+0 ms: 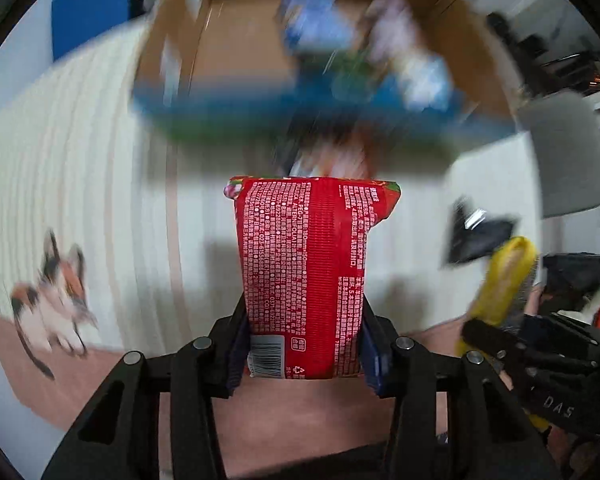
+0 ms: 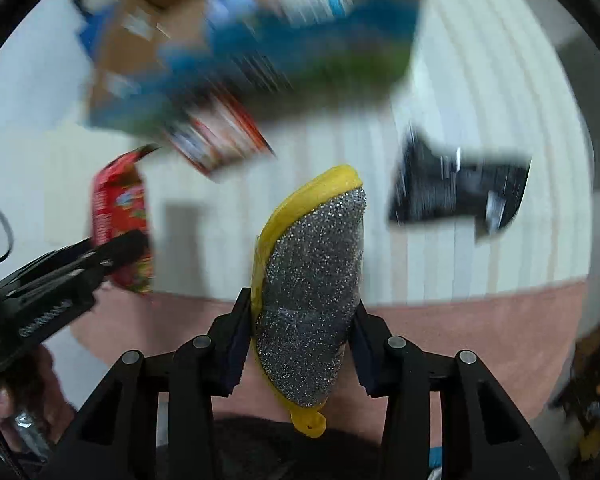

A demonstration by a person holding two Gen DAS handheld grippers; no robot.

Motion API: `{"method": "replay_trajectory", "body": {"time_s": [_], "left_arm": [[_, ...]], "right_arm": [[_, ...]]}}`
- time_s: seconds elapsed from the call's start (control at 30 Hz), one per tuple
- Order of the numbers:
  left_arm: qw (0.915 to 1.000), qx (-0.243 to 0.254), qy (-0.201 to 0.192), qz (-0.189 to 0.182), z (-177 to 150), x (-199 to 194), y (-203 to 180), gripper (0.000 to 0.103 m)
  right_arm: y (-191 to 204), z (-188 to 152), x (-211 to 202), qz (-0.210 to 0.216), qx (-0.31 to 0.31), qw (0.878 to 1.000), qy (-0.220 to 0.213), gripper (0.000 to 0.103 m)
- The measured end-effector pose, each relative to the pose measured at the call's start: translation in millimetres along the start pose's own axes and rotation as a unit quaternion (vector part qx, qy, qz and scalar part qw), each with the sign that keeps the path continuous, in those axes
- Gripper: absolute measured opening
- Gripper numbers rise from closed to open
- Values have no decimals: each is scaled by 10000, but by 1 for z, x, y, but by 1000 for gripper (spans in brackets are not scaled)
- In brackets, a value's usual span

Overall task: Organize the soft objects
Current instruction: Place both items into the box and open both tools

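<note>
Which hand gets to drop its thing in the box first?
Probably left. Its gripper holds the red pack straight below the box. The right gripper, holding the sponge, sits off to the side.

on the red packet [image 1: 304, 276] we see dense white print, a barcode and a recycling mark, though we can read no words. "das" stands on the right gripper [image 1: 556, 410] body.
</note>
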State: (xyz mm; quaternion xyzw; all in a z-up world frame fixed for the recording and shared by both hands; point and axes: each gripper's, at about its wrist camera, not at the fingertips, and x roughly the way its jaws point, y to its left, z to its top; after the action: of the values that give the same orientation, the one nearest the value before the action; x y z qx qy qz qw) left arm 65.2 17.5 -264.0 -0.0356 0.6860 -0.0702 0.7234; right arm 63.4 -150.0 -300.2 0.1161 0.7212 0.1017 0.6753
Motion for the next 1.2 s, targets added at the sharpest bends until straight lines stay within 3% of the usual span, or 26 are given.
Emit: {"method": "replay_trajectory", "body": {"time_s": [0.13,0.27,0.43,0.57,0.77,0.93,1.0,1.07,1.17,1.2], "left_arm": [[9993,184,-303,-71,70,-42,6,43],[9972,314,-507,460,145,-53,14,43],[9969,189,-158,751,219,-28,33,43],[9964,-1,151,830,265,-10,48,43],[9942,-185,559,895,305,23,62,44],[9913,-273,838,981,326,44,68,46],[9916,-358,929,824,328,47,71,51],[9916,-373,882,873,328,45,72,62],[9923,-346,808,870,325,42,71,65],[9928,-356,799,824,323,40,70,73]], "right_arm": [[32,49,-65,242,-308,9975,-587,46],[33,128,-103,-118,-516,9935,-1005,46],[28,222,-94,-803,-454,9909,-980,46],[21,271,-63,-1294,-449,9877,-751,46],[11,316,-28,-1687,-390,9838,-458,46],[0,325,-15,-1908,-371,9803,-362,51],[-3,330,-12,-1849,-273,9817,-354,73],[-7,332,-12,-1792,-194,9827,-435,76],[-10,334,-14,-1827,-196,9819,-469,76],[-10,333,-15,-1823,-200,9819,-466,76]]}}
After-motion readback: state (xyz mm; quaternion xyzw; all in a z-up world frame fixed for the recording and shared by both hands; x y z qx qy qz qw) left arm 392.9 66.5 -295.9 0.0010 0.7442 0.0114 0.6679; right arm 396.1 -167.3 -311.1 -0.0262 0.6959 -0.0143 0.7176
